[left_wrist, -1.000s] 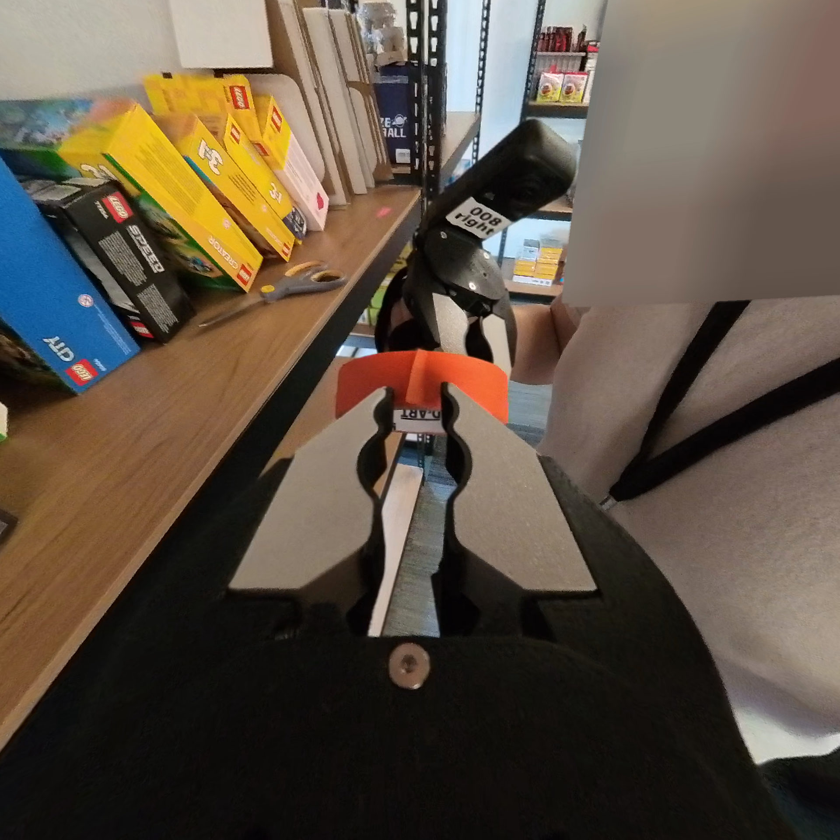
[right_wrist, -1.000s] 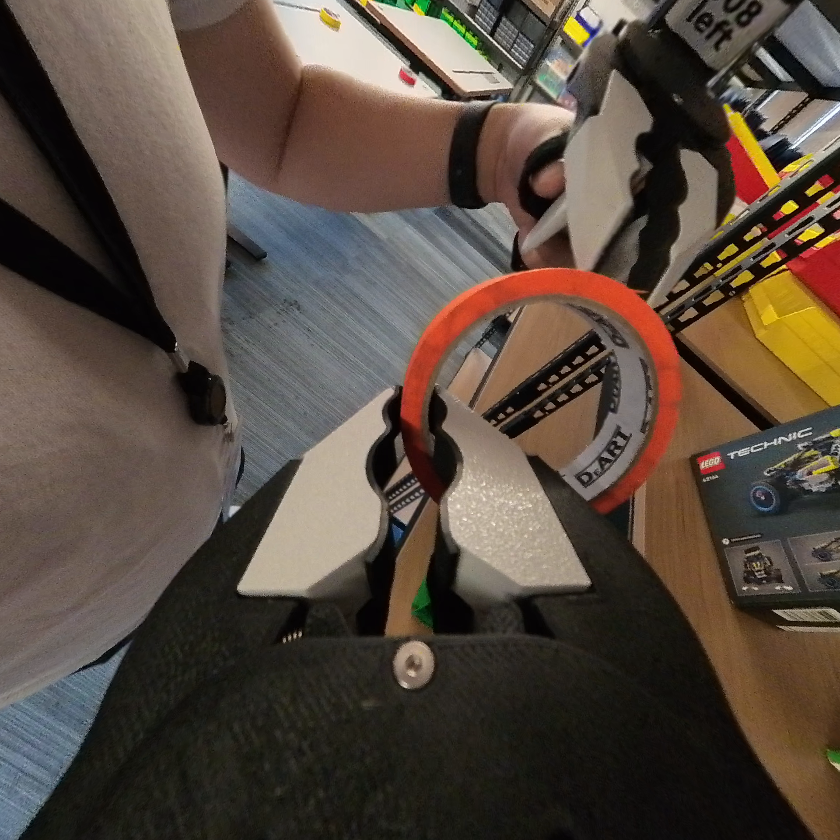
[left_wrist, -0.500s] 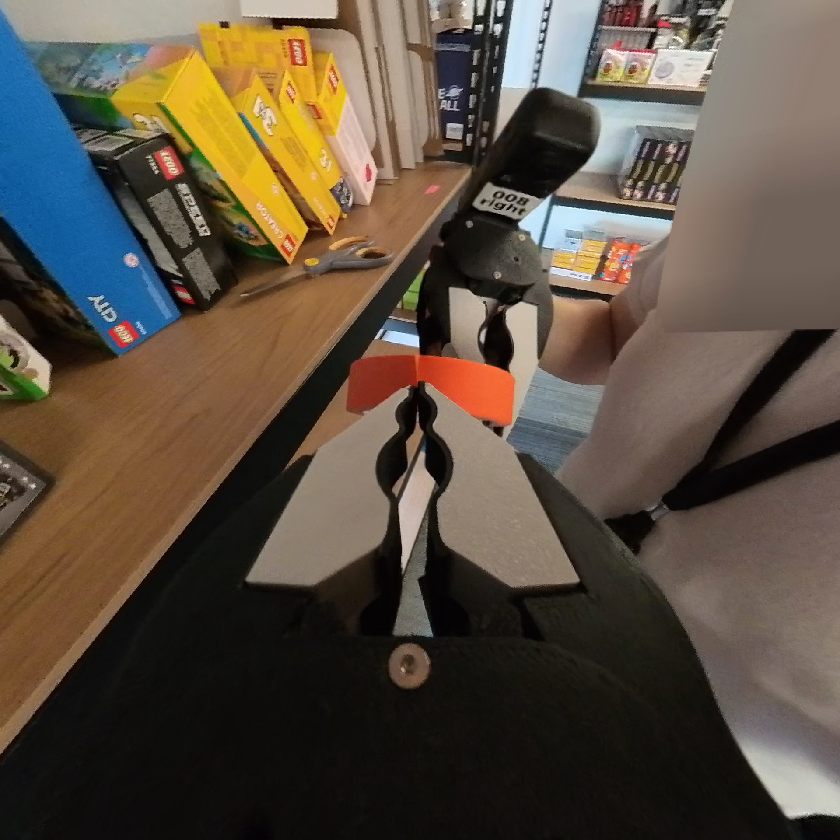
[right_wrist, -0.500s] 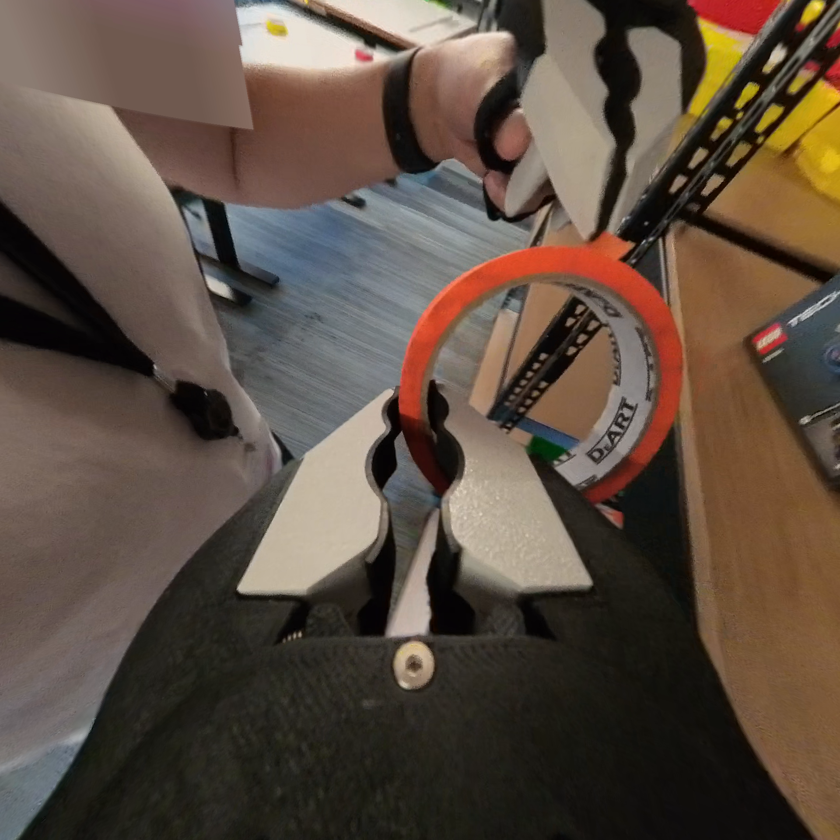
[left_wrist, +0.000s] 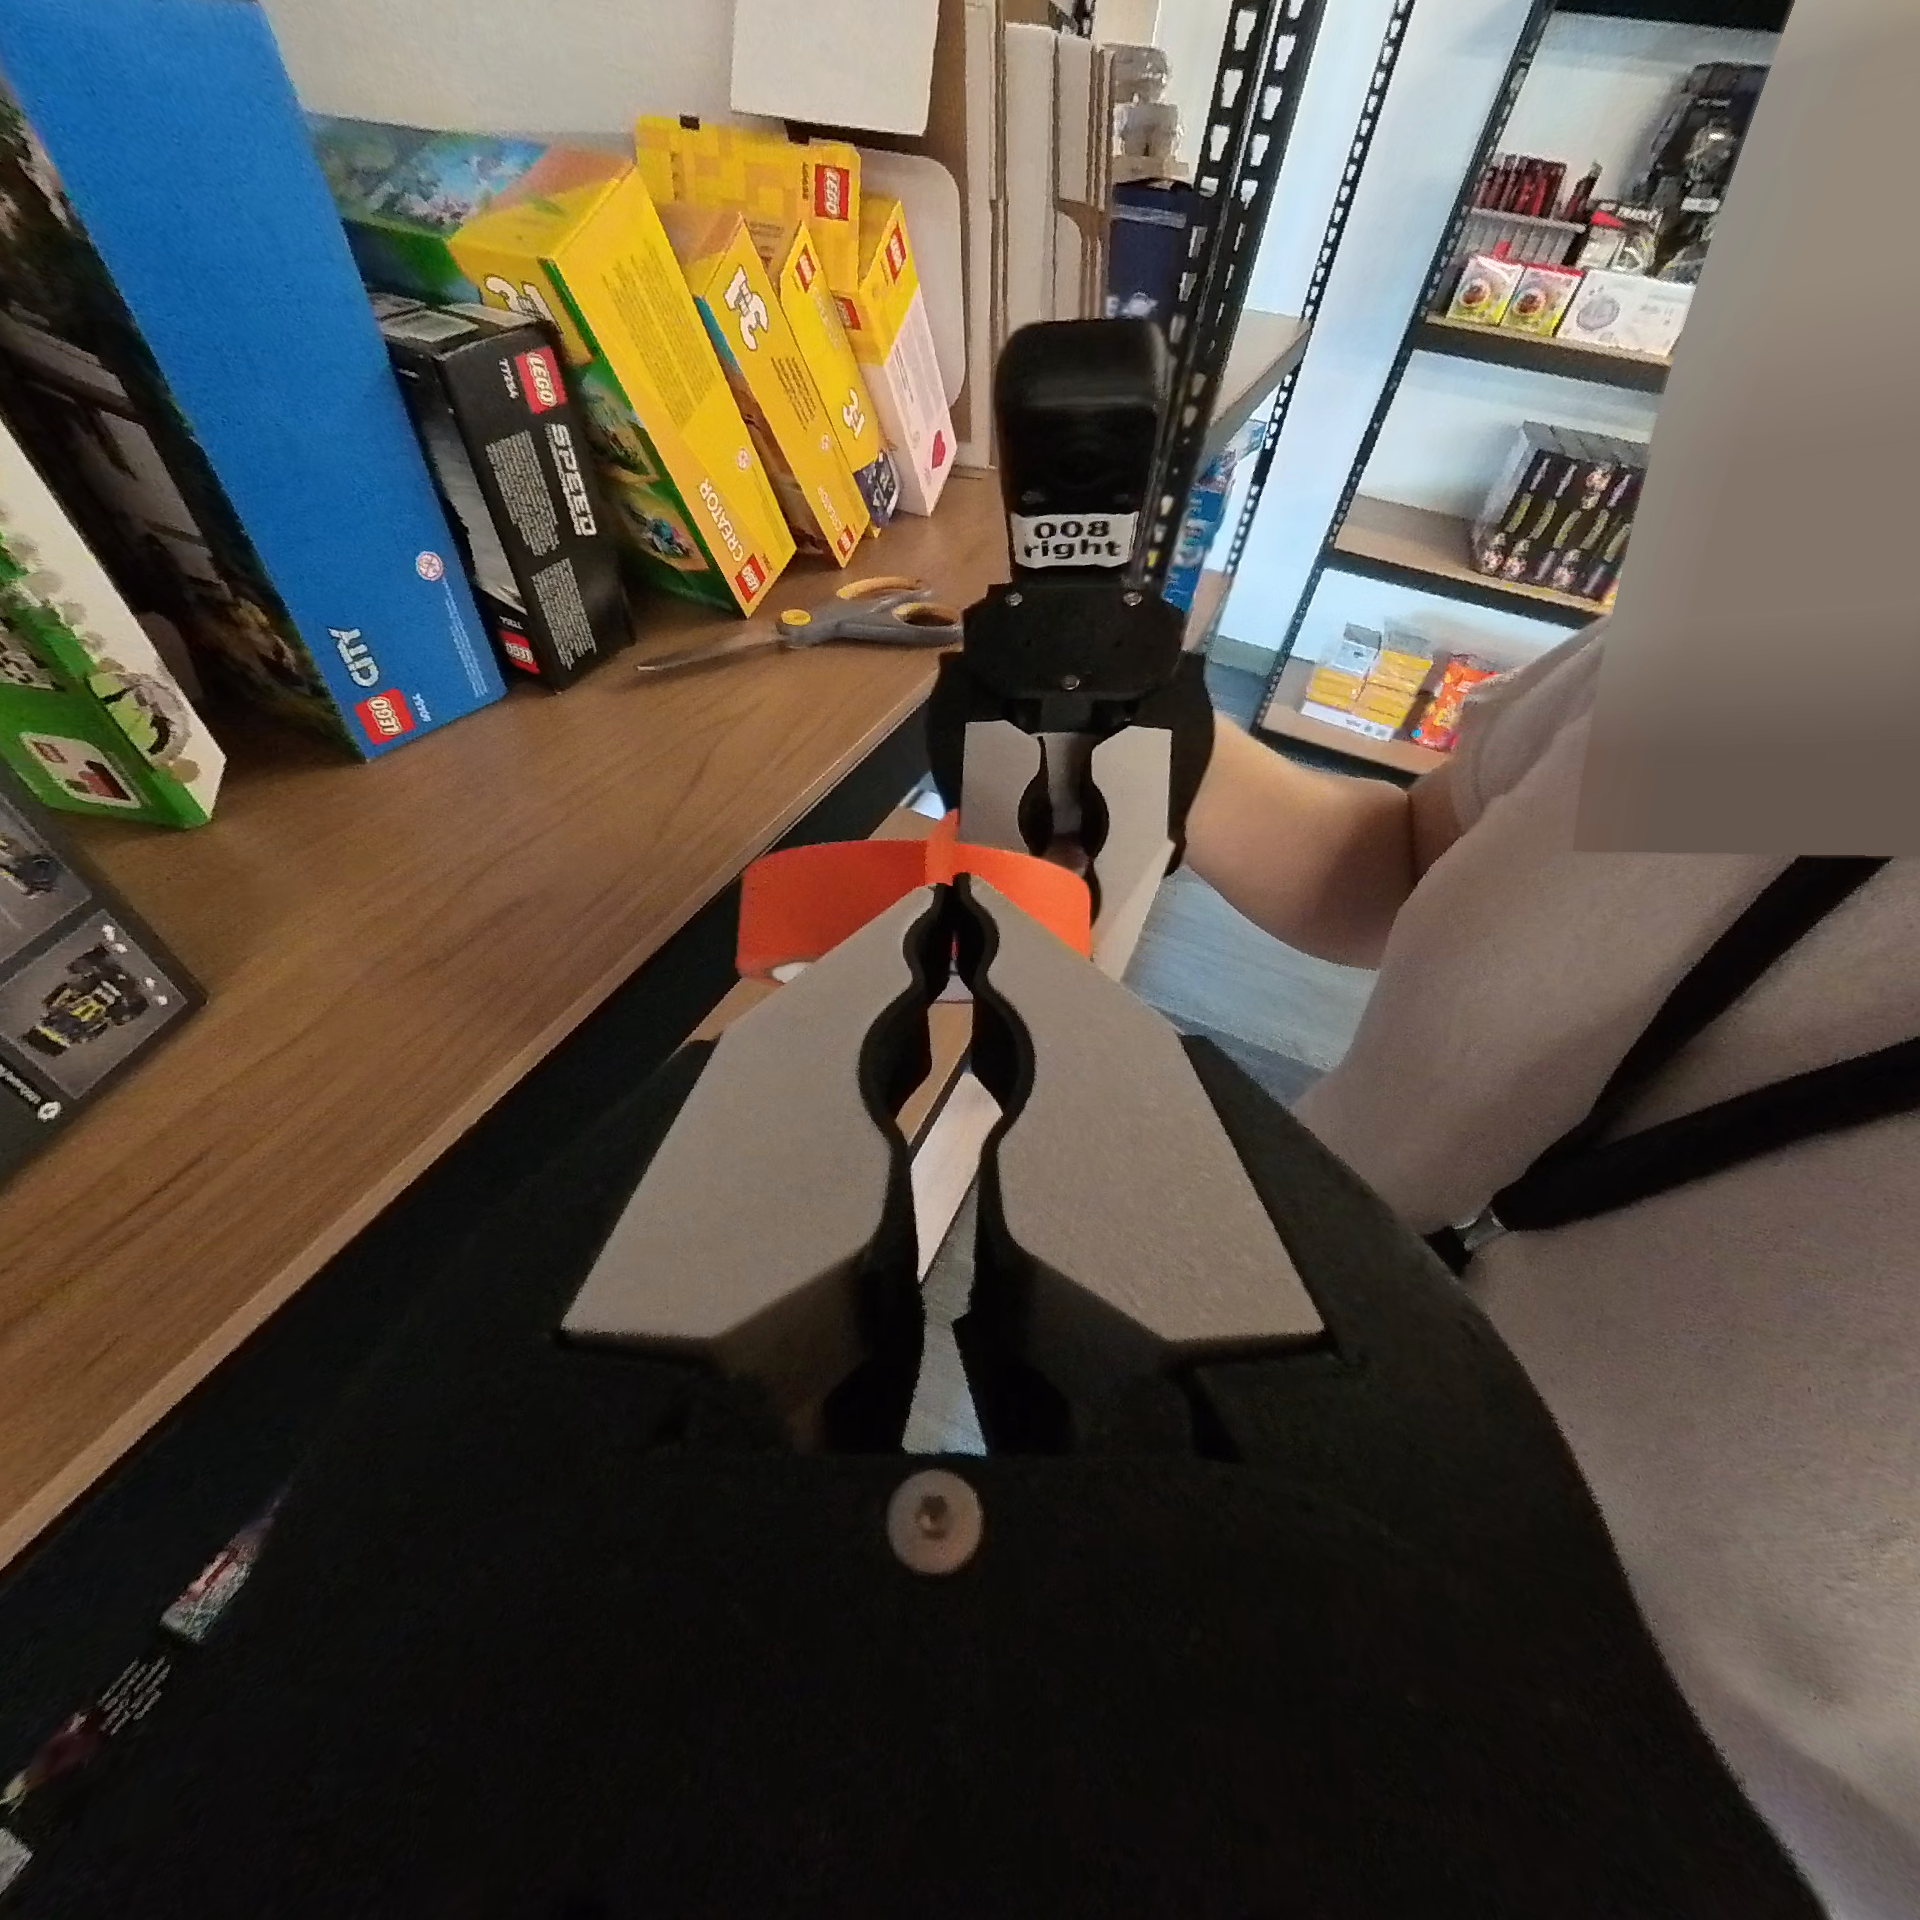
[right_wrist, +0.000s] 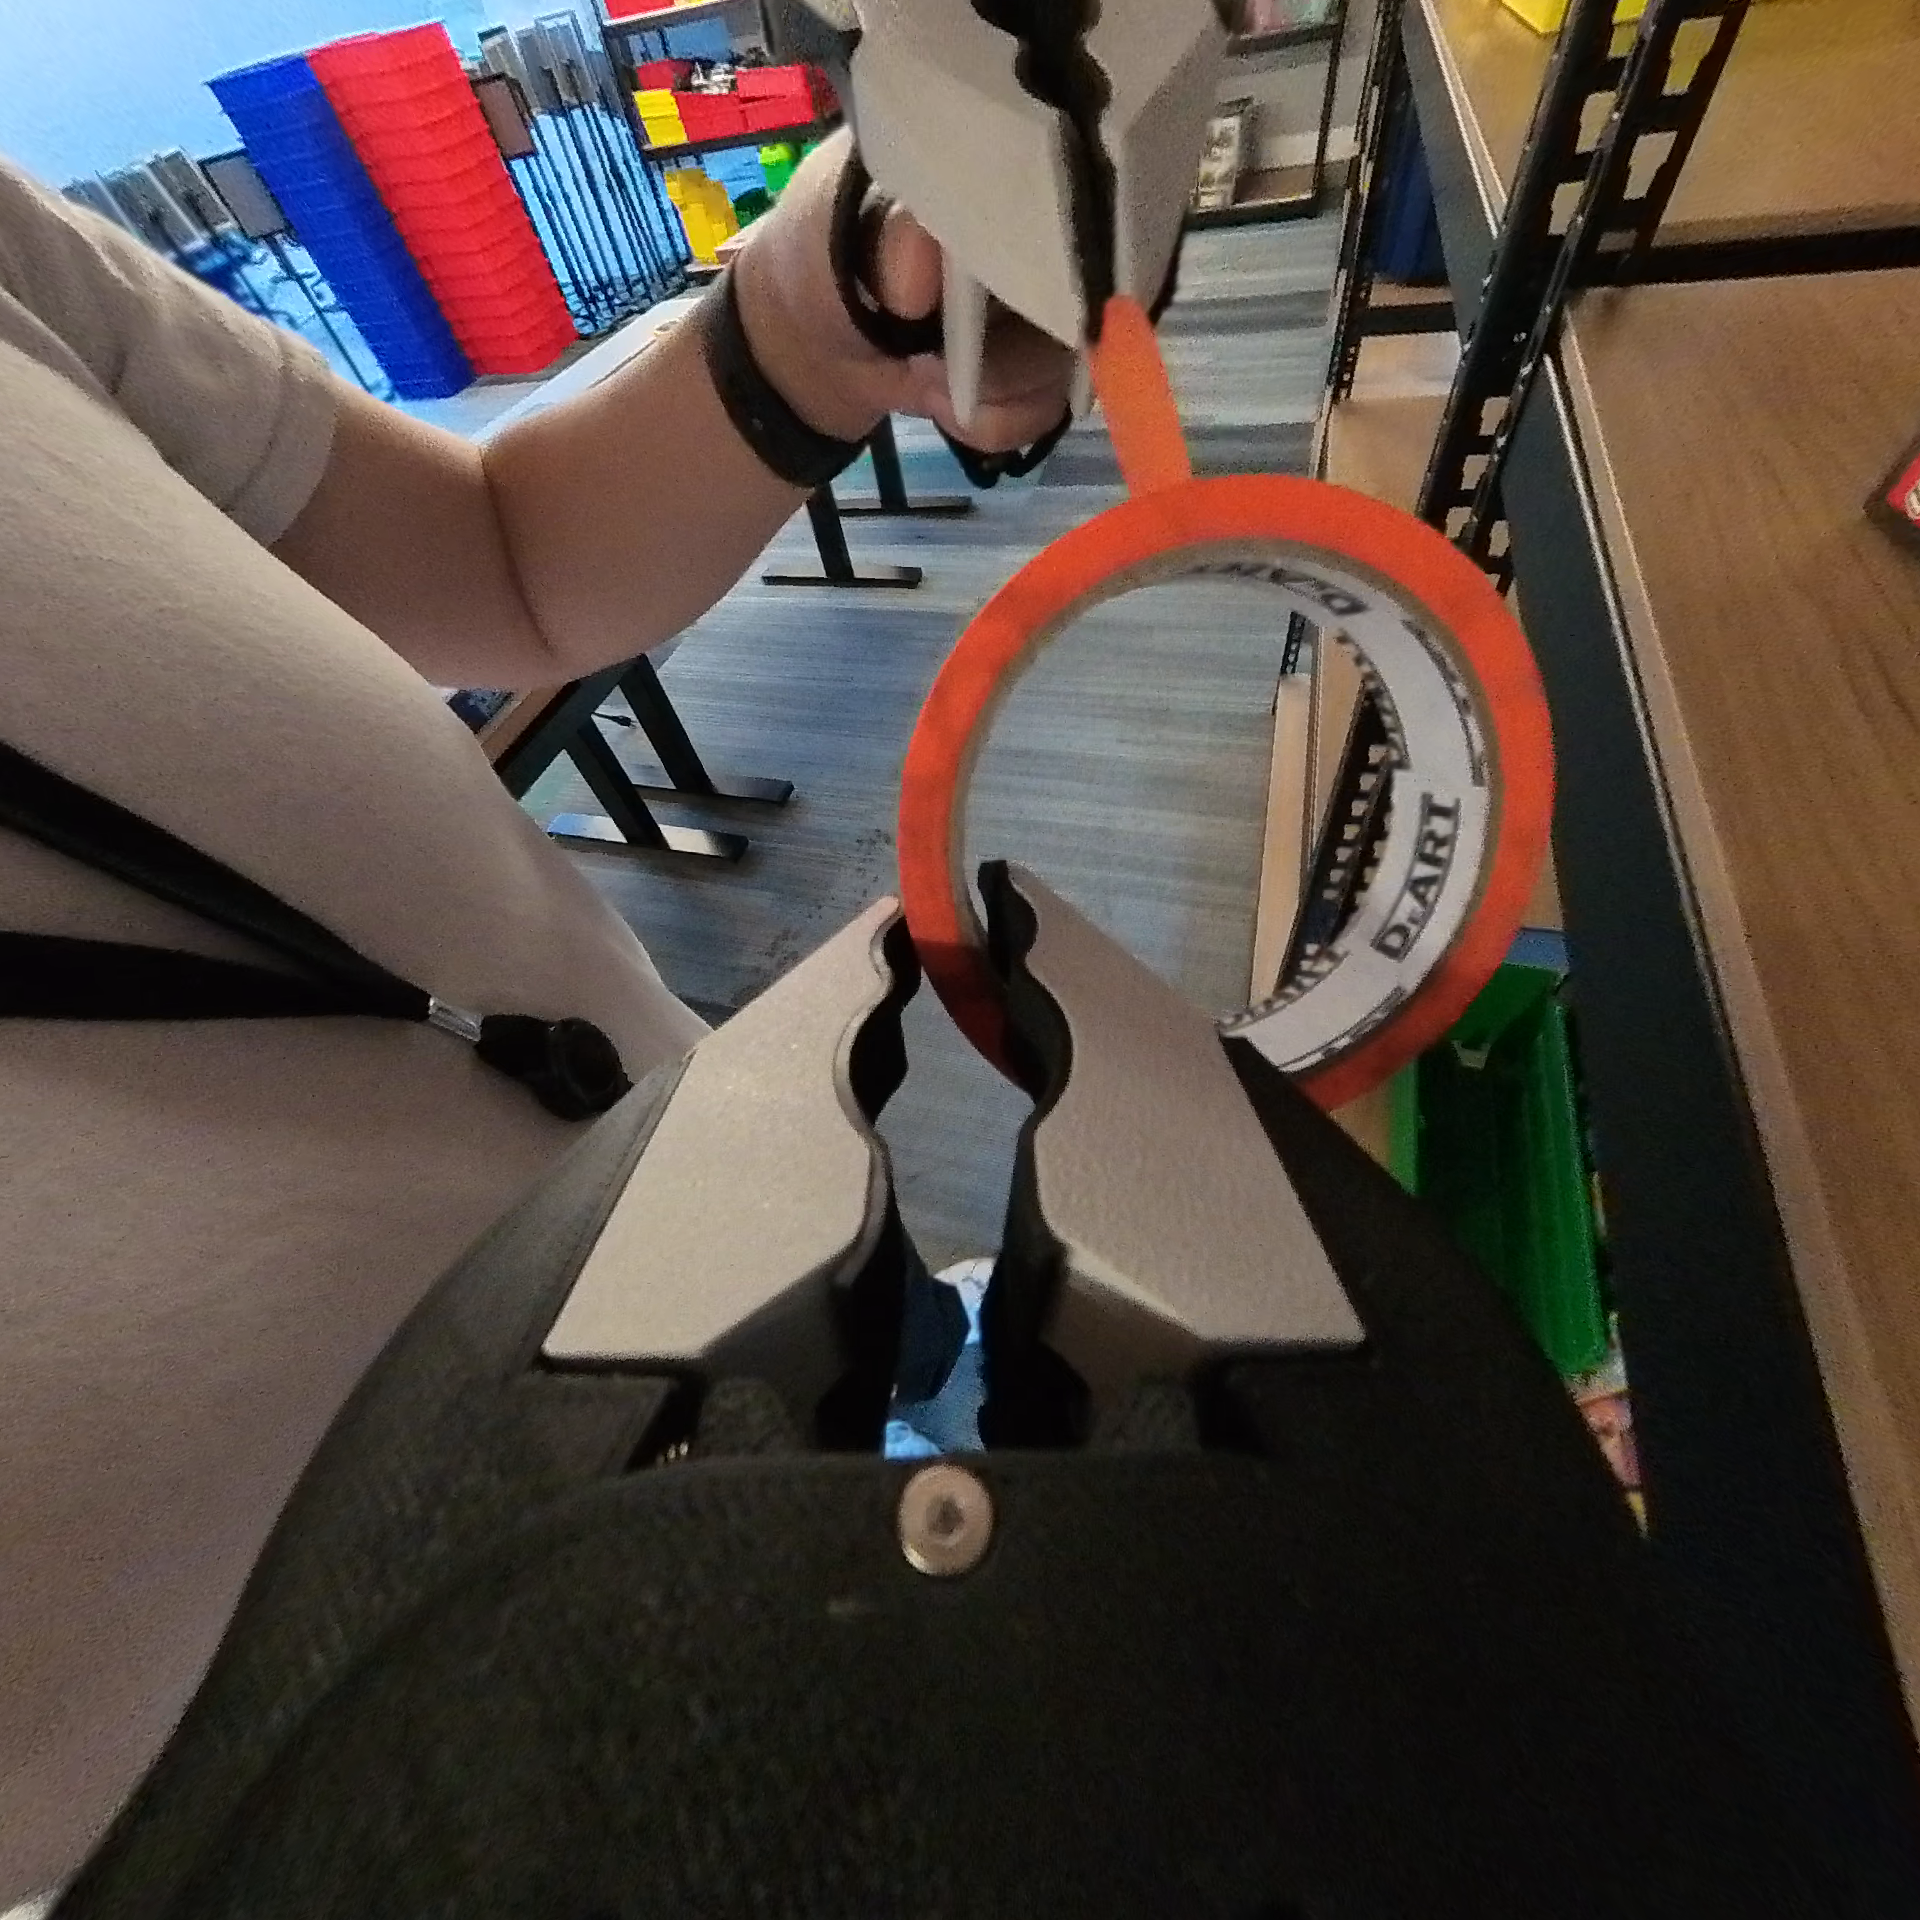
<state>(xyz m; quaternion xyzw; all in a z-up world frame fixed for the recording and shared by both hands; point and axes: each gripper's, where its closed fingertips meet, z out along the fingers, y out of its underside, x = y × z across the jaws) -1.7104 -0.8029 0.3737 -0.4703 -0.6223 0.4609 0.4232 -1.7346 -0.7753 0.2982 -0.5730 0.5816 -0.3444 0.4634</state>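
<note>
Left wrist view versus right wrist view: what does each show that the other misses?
Only the left wrist view shows the scissors and boxes on the wooden shelf. Only the right wrist view shows the roll's open centre, stacked red and blue bins and the peeled strip. Both show the orange tape roll, the right gripper clamping it, and the left gripper pinching its end.

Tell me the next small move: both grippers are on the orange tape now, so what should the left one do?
Probably draw the left gripper further from the orange tape roll, keeping it shut. It pinches only the short peeled strip, while the right gripper clamps the roll's rim, so little tape is free yet.
</note>
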